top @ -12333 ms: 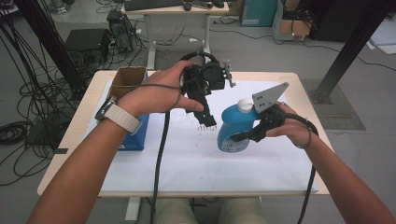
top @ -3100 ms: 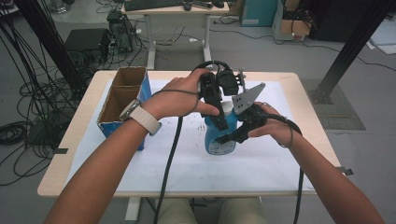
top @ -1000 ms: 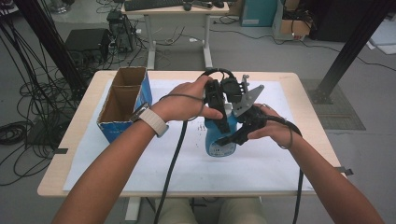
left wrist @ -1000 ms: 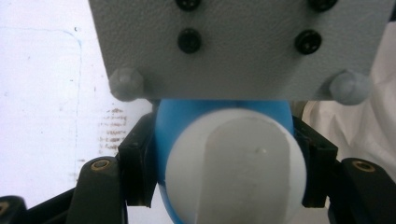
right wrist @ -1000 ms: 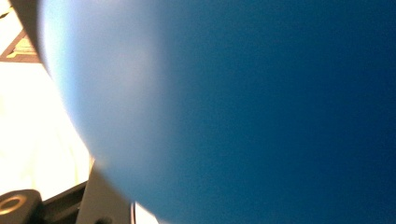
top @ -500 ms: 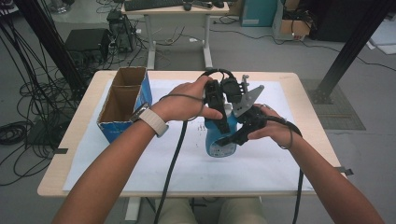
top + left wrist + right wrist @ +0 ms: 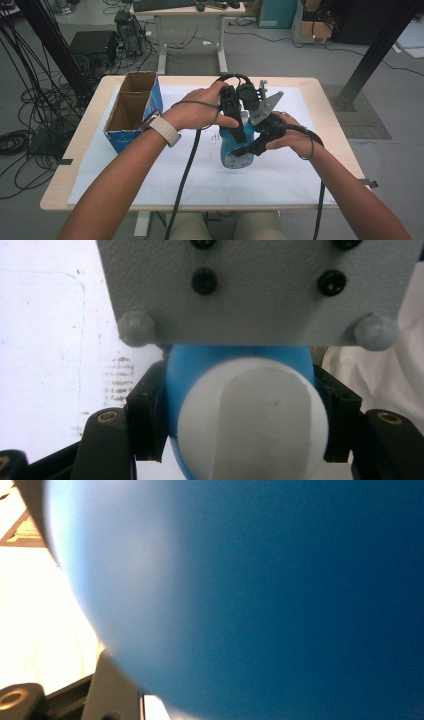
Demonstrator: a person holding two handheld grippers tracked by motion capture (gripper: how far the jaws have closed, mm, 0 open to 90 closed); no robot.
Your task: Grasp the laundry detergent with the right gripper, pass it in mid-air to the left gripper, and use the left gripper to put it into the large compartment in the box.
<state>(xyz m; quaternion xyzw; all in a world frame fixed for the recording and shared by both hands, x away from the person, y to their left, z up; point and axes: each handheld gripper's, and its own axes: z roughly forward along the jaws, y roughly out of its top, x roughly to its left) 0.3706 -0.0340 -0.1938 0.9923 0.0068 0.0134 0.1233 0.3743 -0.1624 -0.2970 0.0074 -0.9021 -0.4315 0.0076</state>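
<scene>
The blue bottle (image 7: 235, 147) stands upright on the white sheet to the right of the cardboard box (image 7: 131, 107), the right gripper (image 7: 250, 148) clamped on its body and the left gripper (image 7: 239, 120) closed around its neck just under the white cap (image 7: 252, 415). My guess is the cap is about to be twisted; it is still on. The bottle sits well clear of the box and the table (image 7: 65, 180) edges.

Smooth blue plastic bottle (image 7: 235, 145), matt white cap (image 7: 252, 420)
</scene>
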